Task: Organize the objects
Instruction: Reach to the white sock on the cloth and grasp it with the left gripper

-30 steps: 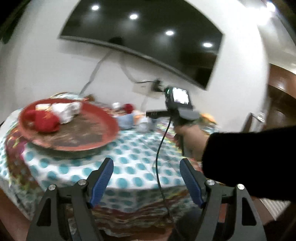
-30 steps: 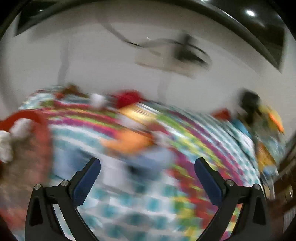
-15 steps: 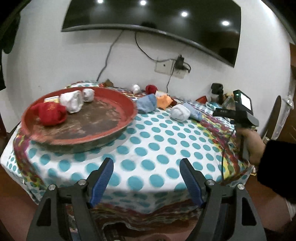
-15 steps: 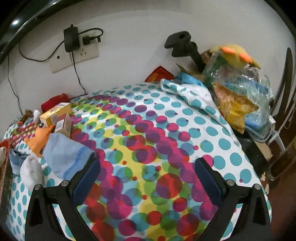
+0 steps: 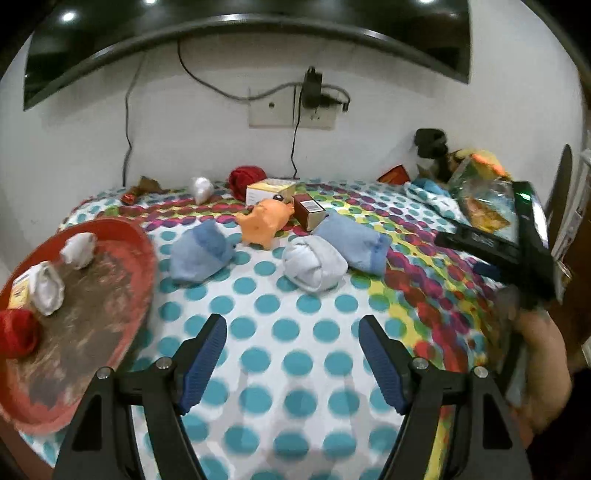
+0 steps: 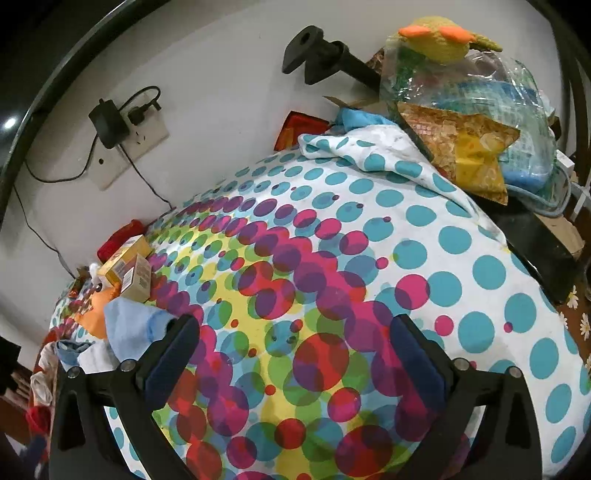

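Bare dotted surface (image 5: 280, 332) lies before the left tongs (image 5: 291, 354). Rolled socks (image 5: 314, 262) and boxes (image 5: 308, 216) crowd beyond; red tray (image 5: 144, 258) blocks left.

Indoor ceiling light, fairly bright and even; 3 spot reflections glare on the dark television (image 5: 258, 22) along the top of the left wrist view, 1 more at the far left of the right wrist view; strong fisheye bending and black corners in both; the tablecloth (image 5: 288, 325) and red tray (image 5: 144, 258) smear with motion blur low in the left view; the right view is sharp; shadows soft.
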